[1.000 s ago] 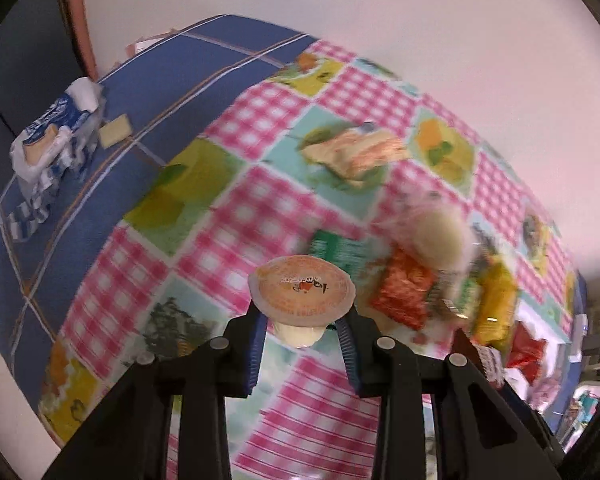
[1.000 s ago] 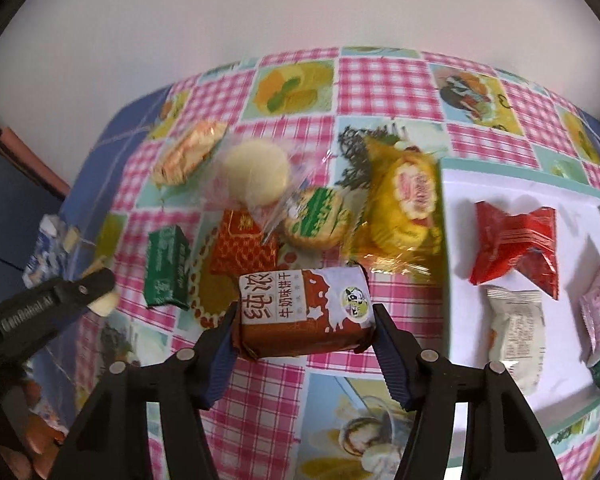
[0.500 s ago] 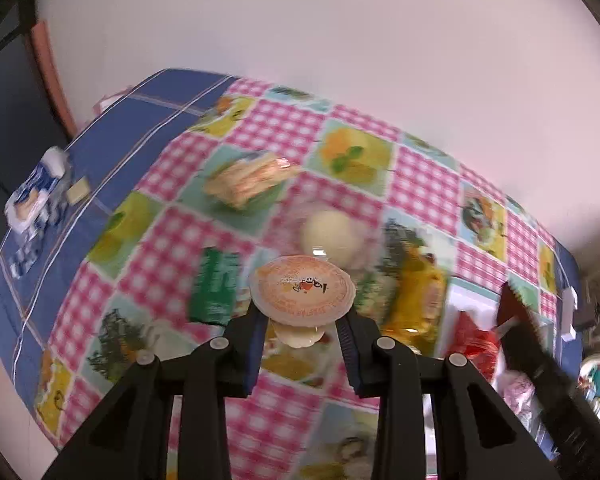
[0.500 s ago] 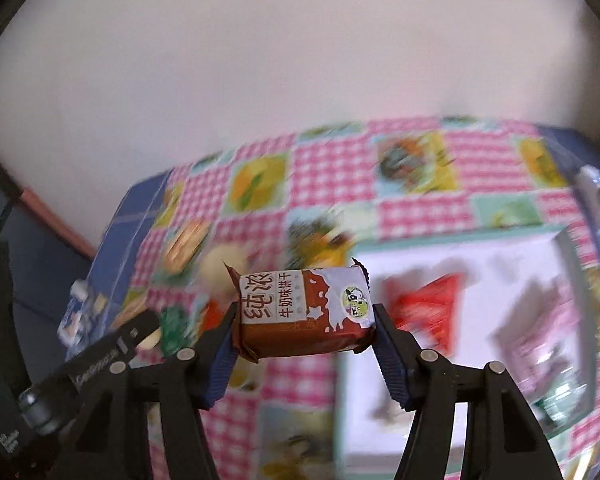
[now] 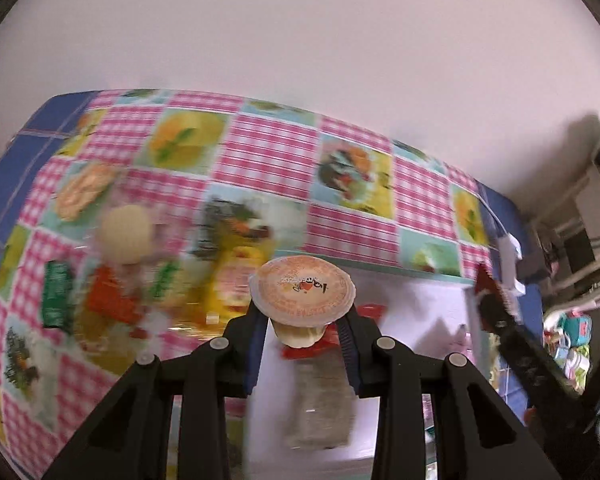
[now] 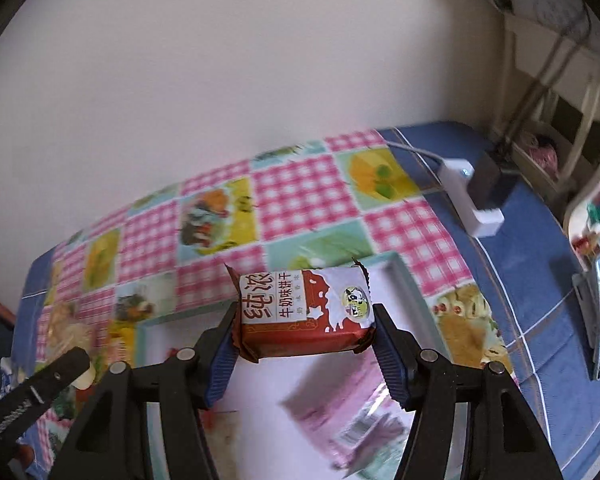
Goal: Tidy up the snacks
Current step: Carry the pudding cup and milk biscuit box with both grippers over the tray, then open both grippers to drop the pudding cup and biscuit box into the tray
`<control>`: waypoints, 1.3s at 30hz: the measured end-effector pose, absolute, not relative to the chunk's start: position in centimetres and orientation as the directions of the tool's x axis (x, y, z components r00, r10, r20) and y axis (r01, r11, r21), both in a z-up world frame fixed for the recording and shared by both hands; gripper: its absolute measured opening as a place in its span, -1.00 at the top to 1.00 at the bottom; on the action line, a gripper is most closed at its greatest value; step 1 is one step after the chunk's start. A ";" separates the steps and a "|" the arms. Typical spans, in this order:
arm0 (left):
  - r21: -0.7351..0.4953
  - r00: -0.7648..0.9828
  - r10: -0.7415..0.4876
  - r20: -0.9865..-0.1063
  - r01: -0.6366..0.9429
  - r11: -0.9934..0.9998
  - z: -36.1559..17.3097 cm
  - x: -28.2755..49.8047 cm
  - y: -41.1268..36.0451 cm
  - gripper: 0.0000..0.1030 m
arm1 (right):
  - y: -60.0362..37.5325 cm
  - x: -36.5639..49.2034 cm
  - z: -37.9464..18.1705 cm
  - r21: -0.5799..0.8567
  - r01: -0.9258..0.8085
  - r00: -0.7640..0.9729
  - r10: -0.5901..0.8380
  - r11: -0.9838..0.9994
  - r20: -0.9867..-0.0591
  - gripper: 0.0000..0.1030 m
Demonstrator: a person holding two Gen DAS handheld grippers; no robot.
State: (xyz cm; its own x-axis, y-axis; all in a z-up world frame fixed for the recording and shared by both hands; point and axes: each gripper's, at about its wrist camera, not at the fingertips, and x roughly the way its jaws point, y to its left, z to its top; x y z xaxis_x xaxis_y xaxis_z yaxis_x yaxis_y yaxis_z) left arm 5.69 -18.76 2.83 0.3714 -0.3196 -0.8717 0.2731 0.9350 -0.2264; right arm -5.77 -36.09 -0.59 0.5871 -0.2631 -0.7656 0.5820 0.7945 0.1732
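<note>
1. Jelly cup clamped upright in left gripper, above white tray.
2. Biscuit packet pinched at both ends by right gripper, over tray.
3. Loose snacks blurred on checked tablecloth.

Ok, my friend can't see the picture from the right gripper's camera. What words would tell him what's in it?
The right gripper holds a red and white biscuit packet above a white tray on a pink checked tablecloth. A blurry pink packet lies in the tray, and the left gripper pokes in at the lower left.
</note>
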 end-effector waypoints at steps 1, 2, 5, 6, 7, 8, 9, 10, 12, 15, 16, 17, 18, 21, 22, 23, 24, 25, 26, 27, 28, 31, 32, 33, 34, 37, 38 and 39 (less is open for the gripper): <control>-0.227 0.363 -0.326 -0.873 0.289 0.930 2.7 5.6 -19.8 0.31 | -36.8 -5.7 -1.1 0.180 0.589 0.581 -0.258 0.788 -0.772 -0.26; -0.228 0.357 -0.332 -0.873 0.303 0.925 2.5 5.6 -20.9 0.31 | -37.2 -5.8 -1.4 0.186 0.591 0.579 -0.253 0.785 -0.775 -0.26; -0.216 0.346 -0.333 -0.877 0.334 0.918 2.1 5.6 -23.2 0.31 | -37.8 -5.9 -2.1 0.196 0.593 0.579 -0.245 0.781 -0.778 -0.26; -0.218 0.341 -0.336 -0.878 0.340 0.915 2.0 5.6 -23.7 0.31 | -38.0 -5.8 -2.3 0.197 0.591 0.582 -0.244 0.782 -0.776 -0.26; -0.223 0.335 -0.342 -0.878 0.347 0.911 1.8 5.6 -24.4 0.31 | -38.1 -5.8 -2.4 0.199 0.589 0.585 -0.243 0.783 -0.774 -0.26; -0.226 0.329 -0.347 -0.878 0.353 0.908 1.7 5.7 -24.9 0.31 | -38.1 -5.8 -2.5 0.200 0.588 0.586 -0.242 0.784 -0.774 -0.26; -0.227 0.323 -0.349 -0.880 0.360 0.905 1.6 5.7 -25.5 0.31 | -38.1 -5.7 -2.6 0.200 0.585 0.588 -0.241 0.786 -0.772 -0.26; -0.224 0.320 -0.348 -0.881 0.364 0.904 1.5 5.7 -25.9 0.31 | -38.1 -5.6 -2.7 0.200 0.581 0.592 -0.241 0.789 -0.769 -0.26; -0.223 0.311 -0.346 -0.885 0.371 0.902 1.2 5.8 -26.7 0.31 | -38.2 -5.4 -2.9 0.199 0.577 0.594 -0.240 0.792 -0.768 -0.26; -0.239 0.296 -0.357 -0.886 0.368 0.899 1.0 6.1 -27.3 0.31 | -38.4 -5.4 -3.2 0.199 0.586 0.585 -0.240 0.785 -0.775 -0.26; -0.243 0.291 -0.360 -0.887 0.369 0.897 0.8 6.1 -27.5 0.31 | -38.5 -5.5 -3.4 0.210 0.583 0.589 -0.230 0.785 -0.775 -0.26; -0.244 0.288 -0.360 -0.887 0.371 0.896 0.7 6.2 -27.7 0.31 | -38.6 -5.5 -3.5 0.215 0.584 0.588 -0.225 0.783 -0.777 -0.26; -0.242 0.285 -0.359 -0.889 0.373 0.896 0.6 6.2 -27.9 0.31 | -38.7 -5.5 -3.6 0.215 0.587 0.584 -0.225 0.780 -0.780 -0.26; -0.255 0.267 -0.365 -0.892 0.371 0.893 0.1 6.3 -28.3 0.31 | -39.0 -5.5 -4.3 0.215 0.598 0.569 -0.221 0.772 -0.792 -0.26; -0.259 0.263 -0.368 -0.892 0.370 0.892 -0.1 6.3 -28.4 0.30 | -39.2 -5.5 -4.4 0.220 0.599 0.568 -0.215 0.770 -0.794 -0.26; -0.259 0.261 -0.367 -0.893 0.370 0.892 -0.1 6.3 -28.4 0.27 | -39.3 -5.6 -4.6 0.224 0.602 0.565 -0.211 0.766 -0.798 -0.26; -0.259 0.263 -0.368 -0.892 0.369 0.892 -0.1 6.3 -28.4 0.24 | -39.4 -5.6 -4.7 0.226 0.606 0.562 -0.210 0.763 -0.800 -0.26; -0.260 0.268 -0.370 -0.890 0.369 0.892 0.0 6.3 -28.3 0.12 | -39.6 -5.7 -4.8 0.231 0.610 0.560 -0.206 0.758 -0.803 -0.26; -0.262 0.272 -0.373 -0.887 0.369 0.892 0.2 6.3 -28.2 0.02 | -39.7 -5.7 -4.9 0.235 0.611 0.559 -0.202 0.756 -0.804 -0.26; -0.264 0.279 -0.376 -0.884 0.367 0.892 0.4 6.3 -28.1 0.00 | -39.8 -5.8 -5.0 0.238 0.614 0.557 -0.198 0.753 -0.807 -0.26; -0.264 0.282 -0.376 -0.882 0.366 0.893 0.5 6.3 -28.0 -0.01 | -39.9 -5.8 -5.1 0.237 0.616 0.553 -0.199 0.751 -0.809 -0.26; -0.246 0.303 -0.365 -0.880 0.366 0.898 1.0 6.2 -27.6 -0.03 | -40.0 -5.9 -5.0 0.238 0.619 0.551 -0.198 0.748 -0.810 -0.26; -0.237 0.313 -0.357 -0.880 0.362 0.902 1.2 6.2 -27.4 -0.06 | -40.0 -6.0 -5.0 0.240 0.618 0.553 -0.196 0.749 -0.810 -0.27; -0.228 0.320 -0.347 -0.881 0.356 0.906 1.2 6.2 -27.3 -0.09 | -40.0 -6.0 -5.0 0.239 0.616 0.552 -0.195 0.750 -0.811 -0.27; -0.216 0.330 -0.333 -0.883 0.346 0.913 1.2 6.3 -27.0 -0.16 | -40.0 -5.9 -5.0 0.237 0.615 0.551 -0.195 0.752 -0.811 -0.28; -0.182 0.352 -0.291 -0.890 0.310 0.933 1.1 6.5 -26.0 -0.24 | -40.1 -5.9 -4.9 0.232 0.608 0.549 -0.191 0.760 -0.814 -0.28; -0.176 0.354 -0.281 -0.892 0.301 0.937 1.0 6.6 -25.7 -0.24 | -40.1 -5.9 -4.9 0.231 0.607 0.548 -0.190 0.761 -0.815 -0.28; -0.171 0.357 -0.272 -0.893 0.290 0.942 0.9 6.7 -25.3 -0.24 | -40.1 -5.9 -4.9 0.229 0.605 0.546 -0.189 0.762 -0.816 -0.29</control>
State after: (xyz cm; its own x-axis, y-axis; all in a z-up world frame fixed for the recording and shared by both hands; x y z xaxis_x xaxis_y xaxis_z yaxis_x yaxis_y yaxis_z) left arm 6.69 -25.29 0.89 0.3574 -0.2722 -0.8934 0.2901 0.9416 -0.1708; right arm -5.91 -40.09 -4.94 0.5462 -0.1887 -0.8162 0.6055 0.7622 0.2290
